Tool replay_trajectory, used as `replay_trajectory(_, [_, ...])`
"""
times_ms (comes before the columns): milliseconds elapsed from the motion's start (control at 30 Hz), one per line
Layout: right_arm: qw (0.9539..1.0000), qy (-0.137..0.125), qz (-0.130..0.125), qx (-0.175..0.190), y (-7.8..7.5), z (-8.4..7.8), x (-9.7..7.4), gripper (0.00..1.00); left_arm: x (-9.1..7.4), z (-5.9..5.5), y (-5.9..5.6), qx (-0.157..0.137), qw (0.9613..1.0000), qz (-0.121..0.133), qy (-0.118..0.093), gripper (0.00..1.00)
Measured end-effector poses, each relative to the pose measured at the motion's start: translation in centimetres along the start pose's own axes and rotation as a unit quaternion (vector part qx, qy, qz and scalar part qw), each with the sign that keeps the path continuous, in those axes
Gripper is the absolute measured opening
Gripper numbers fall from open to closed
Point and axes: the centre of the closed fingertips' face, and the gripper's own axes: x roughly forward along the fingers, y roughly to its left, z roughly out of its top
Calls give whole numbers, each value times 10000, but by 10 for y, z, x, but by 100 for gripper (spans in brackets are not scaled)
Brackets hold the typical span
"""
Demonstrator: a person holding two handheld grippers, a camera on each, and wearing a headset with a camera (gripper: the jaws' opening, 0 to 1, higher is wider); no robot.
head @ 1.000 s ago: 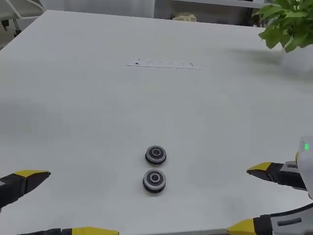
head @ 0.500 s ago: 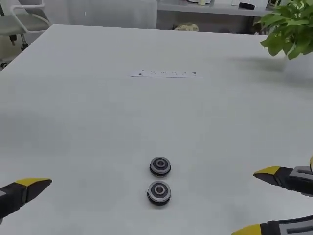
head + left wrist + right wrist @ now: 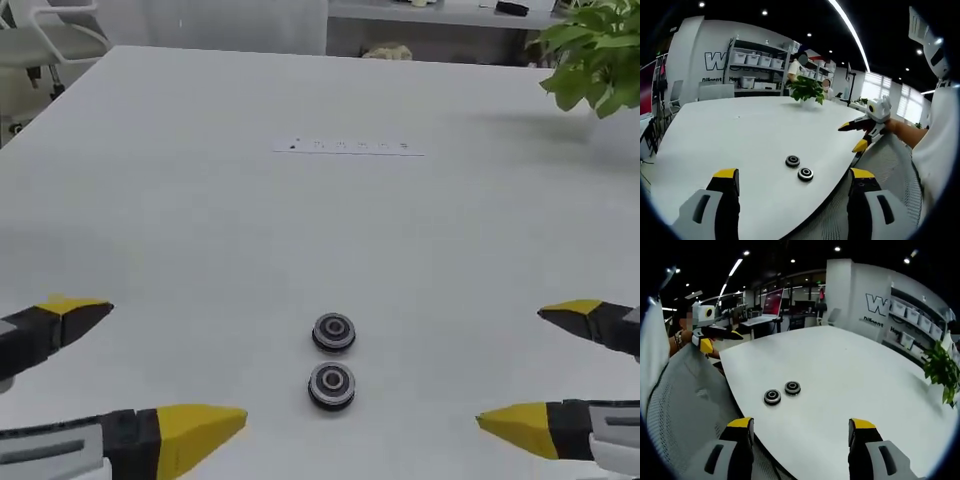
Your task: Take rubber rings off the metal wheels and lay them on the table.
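Left gripper [image 3: 177,363], right gripper [image 3: 509,367] gaping, empty, flanking metal wheels [image 3: 333,333] near table [image 3: 200,200] edge.

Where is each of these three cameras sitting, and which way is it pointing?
Head view: on the person's head, looking down at the table and two wheels; left tongs and right tongs poke in below.
Left gripper view: on the left tongs, facing across the wheels to the right tongs; an arm shows.
Right gripper view: on the right tongs, facing the opposite way; a hand shows.
All share the wheels.
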Motion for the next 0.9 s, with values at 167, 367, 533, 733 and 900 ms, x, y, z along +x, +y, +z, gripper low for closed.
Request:
replay_trajectory(167, [9998, -177, 121, 58, 3, 11, -2, 74, -6, 9, -5, 197, 9998, -27, -61, 88])
replay_trajectory(367, [9982, -554, 223, 26, 1, 39, 2, 69, -14, 19, -13, 282, 9994, -106, -166, 89])
replay_trajectory(533, [9967, -717, 365, -139, 0, 63, 15, 67, -17, 25, -17, 566, 9981, -246, -46, 90])
replay_trajectory(733, [9932, -940, 571, -381, 1, 94, 32, 63, -15, 46, -25, 839, 9950, -507, -181, 96])
replay_trajectory(900, [9880, -1194, 862, -467, 8, 113, 43, 60, -9, 60, -26, 1329, 9881, -754, -148, 95])
